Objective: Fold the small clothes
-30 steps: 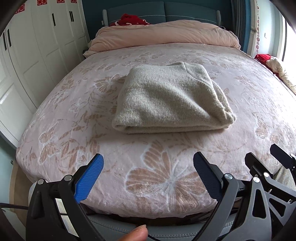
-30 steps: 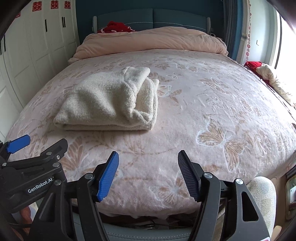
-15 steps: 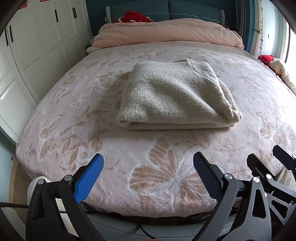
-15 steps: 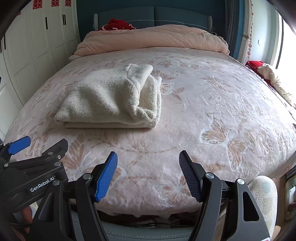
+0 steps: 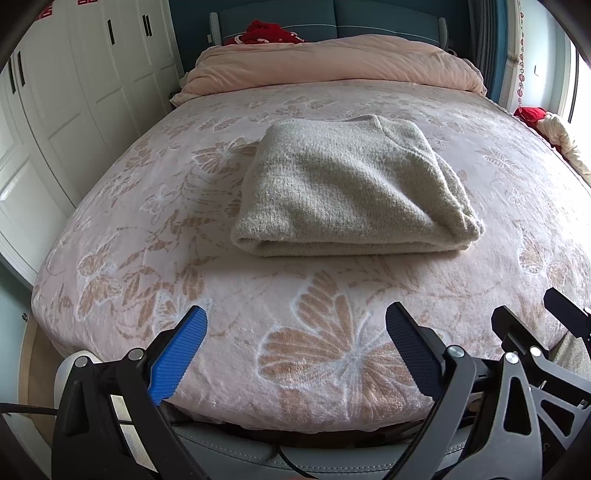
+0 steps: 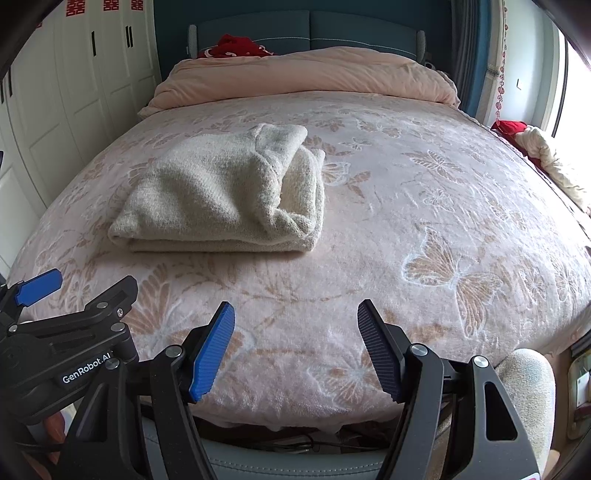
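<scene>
A cream knitted sweater (image 5: pixel 351 188) lies folded into a thick rectangle on the pink butterfly-print bed cover (image 5: pixel 184 258); it also shows in the right wrist view (image 6: pixel 221 195), left of centre. My left gripper (image 5: pixel 295 317) is open and empty, held over the bed's near edge, short of the sweater. My right gripper (image 6: pixel 295 314) is open and empty, also at the near edge, to the right of the sweater. The left gripper's body (image 6: pixel 66 339) shows at the lower left of the right wrist view.
A pink duvet (image 5: pixel 332 59) is bunched at the head of the bed with a red cloth (image 5: pixel 266 31) behind it. White wardrobe doors (image 5: pixel 74 92) stand on the left. More clothes (image 6: pixel 543 155) lie at the right edge.
Both grippers have moved a little closer to the bed and the sweater looks larger. Both stay open and empty. The sweater has not moved.
</scene>
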`<state>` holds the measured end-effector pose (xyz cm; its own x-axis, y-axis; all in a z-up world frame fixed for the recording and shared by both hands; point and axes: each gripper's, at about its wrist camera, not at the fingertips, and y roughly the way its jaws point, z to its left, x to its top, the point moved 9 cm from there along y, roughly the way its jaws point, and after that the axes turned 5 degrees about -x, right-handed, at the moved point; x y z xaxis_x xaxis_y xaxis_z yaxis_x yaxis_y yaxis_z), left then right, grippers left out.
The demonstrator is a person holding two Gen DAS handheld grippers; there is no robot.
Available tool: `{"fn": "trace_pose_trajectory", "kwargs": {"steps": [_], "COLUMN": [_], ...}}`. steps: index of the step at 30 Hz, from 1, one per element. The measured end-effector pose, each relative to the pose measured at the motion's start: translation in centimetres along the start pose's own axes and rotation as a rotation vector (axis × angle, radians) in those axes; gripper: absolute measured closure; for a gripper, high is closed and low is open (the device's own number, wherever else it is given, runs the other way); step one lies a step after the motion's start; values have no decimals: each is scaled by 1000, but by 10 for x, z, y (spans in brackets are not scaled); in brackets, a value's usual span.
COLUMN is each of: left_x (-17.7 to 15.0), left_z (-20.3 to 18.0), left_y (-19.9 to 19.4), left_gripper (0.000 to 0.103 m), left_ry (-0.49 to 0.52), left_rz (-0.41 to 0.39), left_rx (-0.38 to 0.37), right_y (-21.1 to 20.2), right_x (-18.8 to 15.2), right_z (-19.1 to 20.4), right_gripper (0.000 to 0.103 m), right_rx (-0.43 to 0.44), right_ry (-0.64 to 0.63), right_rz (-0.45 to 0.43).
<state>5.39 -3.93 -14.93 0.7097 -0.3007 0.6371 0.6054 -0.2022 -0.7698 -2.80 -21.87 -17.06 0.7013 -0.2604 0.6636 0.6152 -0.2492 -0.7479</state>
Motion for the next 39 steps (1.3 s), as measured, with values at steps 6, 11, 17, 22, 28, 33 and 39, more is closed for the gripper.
{"fn": "trace_pose_trajectory", "kwargs": {"steps": [6, 11, 17, 22, 28, 33, 39], "left_x": [-1, -1, -1, -1, -1, -1, -1], "left_z": [-1, -1, -3, -4, -4, -4, -4], "left_y": [-1, -2, -3, -3, -3, -2, -2], "left_gripper": [8, 8, 10, 11, 11, 11, 11], "left_ry": [-6, -2, -1, 4, 5, 6, 7], "left_rz": [2, 0, -2, -3, -3, -3, -2], "left_rx": [15, 21, 24, 24, 26, 27, 28], "right_y": [0, 0, 1, 2, 2, 1, 1], "right_x": [0, -1, -3, -5, -5, -5, -6], "right_z": [0, 1, 2, 3, 1, 3, 5], "right_gripper": [36, 36, 36, 36, 35, 35, 35], "right_rx": [1, 0, -7, -11, -13, -17, -29], "right_ry": [0, -1, 7, 16, 15, 18, 27], "right_rz": [1, 1, 8, 18, 18, 21, 27]}}
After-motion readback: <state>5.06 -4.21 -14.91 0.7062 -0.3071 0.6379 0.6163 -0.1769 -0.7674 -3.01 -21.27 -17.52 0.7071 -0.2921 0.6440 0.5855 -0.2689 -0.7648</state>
